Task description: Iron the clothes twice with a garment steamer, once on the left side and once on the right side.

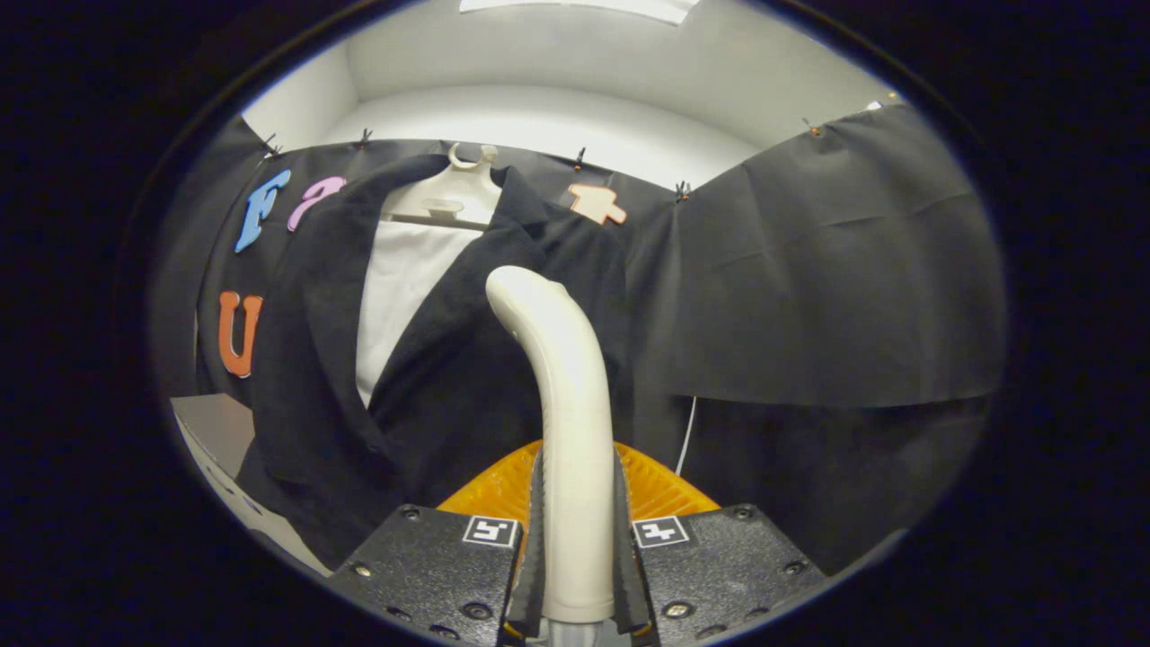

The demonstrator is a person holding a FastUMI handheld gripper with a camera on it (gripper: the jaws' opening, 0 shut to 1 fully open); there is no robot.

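A cream garment steamer (566, 395) stands up between my fingers, its handle clamped by both pads, its curved head reaching up and forward. My gripper (578, 548) is shut on that handle. Beyond the steamer hangs a black jacket (449, 359) over a white shirt (400, 288) on a white hanger (454, 193). The steamer head sits in front of the jacket's right front panel, just below the lapel; whether it touches the cloth I cannot tell.
Black cloth (835, 270) lines the booth wall behind and to the right of the jacket. A thin white cord (687, 436) hangs beside the jacket's right edge. A grey tabletop (216, 431) shows below the jacket's left side.
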